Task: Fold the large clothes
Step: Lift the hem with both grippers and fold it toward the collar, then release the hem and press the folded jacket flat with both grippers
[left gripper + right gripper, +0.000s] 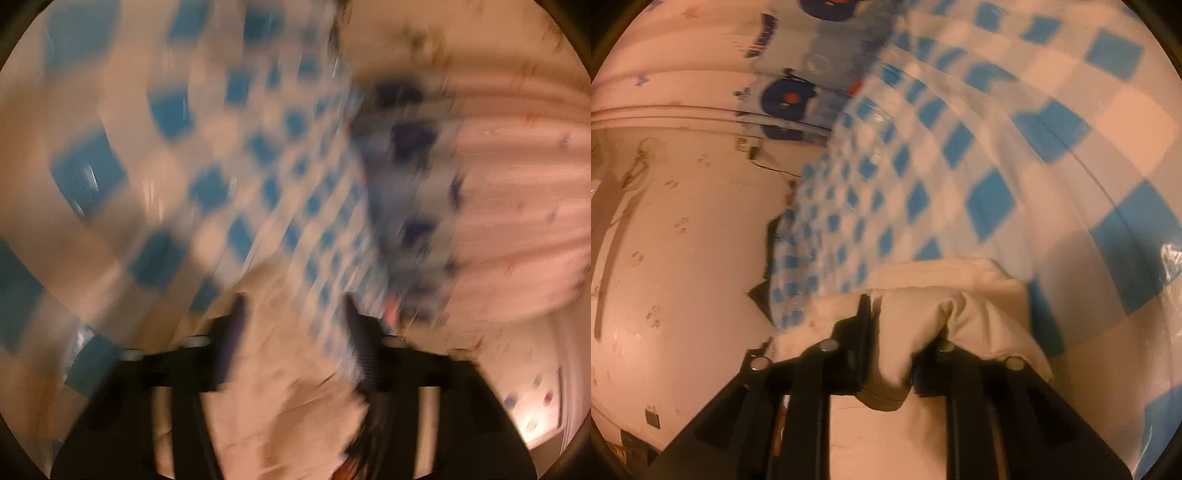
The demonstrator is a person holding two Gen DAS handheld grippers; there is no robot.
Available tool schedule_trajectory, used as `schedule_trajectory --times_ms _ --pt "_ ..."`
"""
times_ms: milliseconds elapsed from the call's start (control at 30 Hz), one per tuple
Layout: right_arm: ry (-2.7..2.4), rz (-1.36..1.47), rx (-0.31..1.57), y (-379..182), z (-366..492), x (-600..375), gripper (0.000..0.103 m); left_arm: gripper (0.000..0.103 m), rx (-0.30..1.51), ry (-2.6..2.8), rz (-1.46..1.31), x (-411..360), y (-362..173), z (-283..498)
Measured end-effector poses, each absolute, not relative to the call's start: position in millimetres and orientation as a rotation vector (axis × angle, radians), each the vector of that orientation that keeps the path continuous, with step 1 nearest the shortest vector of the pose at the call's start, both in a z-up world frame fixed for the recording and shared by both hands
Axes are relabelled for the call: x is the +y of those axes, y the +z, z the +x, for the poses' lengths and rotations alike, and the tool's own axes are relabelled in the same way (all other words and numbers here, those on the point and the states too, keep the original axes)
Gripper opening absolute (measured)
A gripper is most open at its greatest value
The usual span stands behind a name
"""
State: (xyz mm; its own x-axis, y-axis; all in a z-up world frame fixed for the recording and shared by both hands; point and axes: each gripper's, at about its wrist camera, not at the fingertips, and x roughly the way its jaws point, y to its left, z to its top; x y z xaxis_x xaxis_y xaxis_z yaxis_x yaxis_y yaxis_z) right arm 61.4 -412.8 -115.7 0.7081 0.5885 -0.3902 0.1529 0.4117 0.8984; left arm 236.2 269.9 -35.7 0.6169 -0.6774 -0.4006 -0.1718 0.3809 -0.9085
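Note:
A cream-coloured garment [923,314] lies on a blue-and-white checked cloth [990,199]. My right gripper [905,321] is shut on a thick bunched fold of the garment, which bulges between the two black fingers [862,332]. In the left wrist view everything is motion-blurred. My left gripper [295,314] has its fingers [236,321] set apart, with cream garment fabric [295,369] lying between them; I cannot tell whether they pinch it.
The checked cloth [229,184] covers the work surface. A pale blue printed fabric with dark blue patches [790,96] lies at the far end. A pinkish wall with scribbles [665,221] stands beside the surface, also in the left view [517,203].

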Motion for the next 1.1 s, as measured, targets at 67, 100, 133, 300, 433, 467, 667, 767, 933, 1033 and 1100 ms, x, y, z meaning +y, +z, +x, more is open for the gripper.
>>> schedule_trajectory --times_ms 67,100,133,300,433,467,667,767,933,1033,1100 --pt "0.301 1.069 0.730 -89.3 54.4 -403.2 0.047 0.067 0.795 -0.419 -1.125 276.1 -0.7 223.7" --pt "0.299 1.023 0.671 -71.4 47.9 -396.0 0.051 0.068 0.757 -0.483 -1.019 264.0 26.3 212.5" --pt "0.288 0.999 0.620 -59.7 42.7 -393.0 0.062 0.069 0.744 -0.523 -0.952 253.5 39.0 204.1" --pt "0.221 0.778 0.537 -21.2 36.3 -348.2 0.081 0.072 0.818 -0.930 -0.397 96.7 59.2 132.6" --pt "0.228 0.331 0.805 -46.2 79.7 -266.9 0.081 0.072 0.929 -0.924 -0.160 8.4 3.8 135.8" --pt "0.209 0.267 0.841 -56.6 90.3 -257.6 0.081 0.072 0.952 -0.878 -0.143 0.7 -10.9 141.7" --pt "0.120 0.299 0.969 -129.3 145.0 -281.0 0.081 0.059 1.037 -0.709 -0.269 4.2 -76.8 211.8" --pt "0.124 0.342 1.024 -140.1 158.1 -288.0 0.081 0.059 1.067 -0.695 -0.273 1.8 -85.9 222.3" --pt "0.113 0.283 0.957 -101.6 134.4 -283.6 0.082 0.060 0.997 -0.657 -0.294 27.5 -50.6 207.1" --pt "0.101 0.224 0.859 -74.3 106.6 -280.4 0.088 0.074 0.905 -0.576 -0.295 59.6 -30.9 202.8" --pt "0.079 0.181 0.866 -82.1 105.9 -279.4 0.090 0.075 0.898 -0.490 -0.310 86.7 -36.9 210.9"
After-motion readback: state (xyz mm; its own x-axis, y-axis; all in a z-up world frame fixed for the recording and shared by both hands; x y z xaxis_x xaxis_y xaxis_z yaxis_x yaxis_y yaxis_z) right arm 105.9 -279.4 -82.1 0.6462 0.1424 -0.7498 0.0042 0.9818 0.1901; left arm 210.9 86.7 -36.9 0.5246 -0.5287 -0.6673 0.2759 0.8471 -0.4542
